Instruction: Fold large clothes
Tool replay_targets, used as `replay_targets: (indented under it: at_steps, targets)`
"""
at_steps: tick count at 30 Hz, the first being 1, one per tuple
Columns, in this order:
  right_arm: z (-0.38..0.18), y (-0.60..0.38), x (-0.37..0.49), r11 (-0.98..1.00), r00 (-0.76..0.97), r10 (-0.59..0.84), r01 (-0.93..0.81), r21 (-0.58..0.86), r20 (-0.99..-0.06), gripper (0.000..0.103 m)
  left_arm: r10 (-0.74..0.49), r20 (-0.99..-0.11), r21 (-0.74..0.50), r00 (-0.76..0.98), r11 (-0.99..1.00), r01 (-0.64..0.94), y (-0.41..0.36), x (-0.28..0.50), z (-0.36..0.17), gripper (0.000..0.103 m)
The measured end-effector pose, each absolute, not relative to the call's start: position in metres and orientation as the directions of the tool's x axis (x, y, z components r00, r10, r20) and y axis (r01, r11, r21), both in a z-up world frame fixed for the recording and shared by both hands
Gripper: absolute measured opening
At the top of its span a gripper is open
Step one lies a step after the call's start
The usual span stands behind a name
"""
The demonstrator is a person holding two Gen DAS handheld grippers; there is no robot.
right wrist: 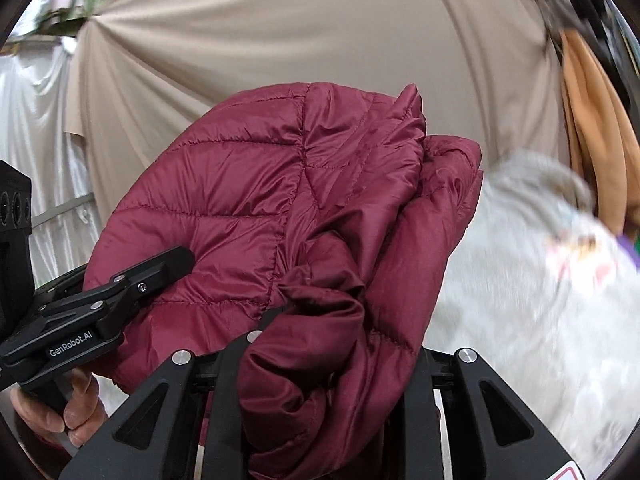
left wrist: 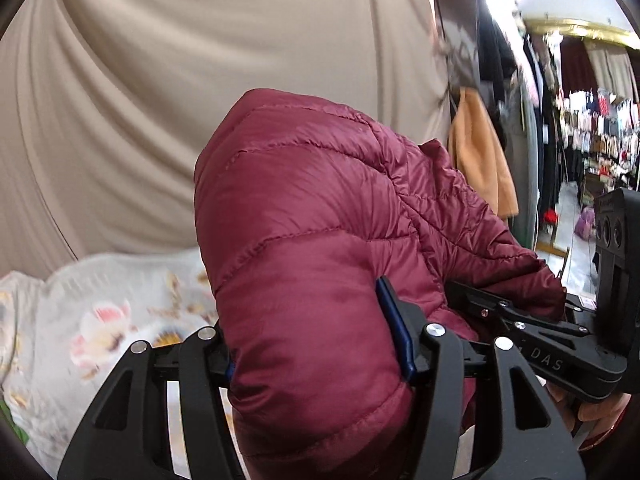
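A bundled maroon quilted puffer jacket (left wrist: 304,248) fills the middle of both views (right wrist: 280,208) and is held up in the air. My left gripper (left wrist: 316,344) is shut on a thick fold of it; a blue fingertip pad (left wrist: 394,332) presses its right side. My right gripper (right wrist: 328,364) is shut on another bunched fold, its fingertips hidden by the fabric. Each gripper shows in the other's view: the right one (left wrist: 532,332) at the jacket's right, the left one (right wrist: 100,304) at its left.
A beige draped curtain (left wrist: 200,80) hangs behind. A white floral bedsheet (left wrist: 100,312) lies below, also in the right wrist view (right wrist: 520,300). An orange garment (left wrist: 480,160) hangs at the right, with shop clothes racks (left wrist: 592,128) beyond.
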State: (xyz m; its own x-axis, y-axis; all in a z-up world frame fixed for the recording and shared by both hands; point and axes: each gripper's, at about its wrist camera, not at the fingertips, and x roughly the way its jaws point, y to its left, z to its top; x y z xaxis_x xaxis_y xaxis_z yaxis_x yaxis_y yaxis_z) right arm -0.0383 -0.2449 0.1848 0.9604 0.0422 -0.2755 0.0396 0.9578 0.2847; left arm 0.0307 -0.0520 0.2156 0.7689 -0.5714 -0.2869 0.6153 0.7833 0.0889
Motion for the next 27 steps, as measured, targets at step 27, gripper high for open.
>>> replay_targets:
  at_steps: [27]
  targets:
    - [0.071,-0.266,0.159,0.851,0.818,0.253,0.066,0.521,-0.517,0.051,-0.491,-0.564,-0.322,0.664,0.871,0.371,0.104,0.258,0.083,0.085]
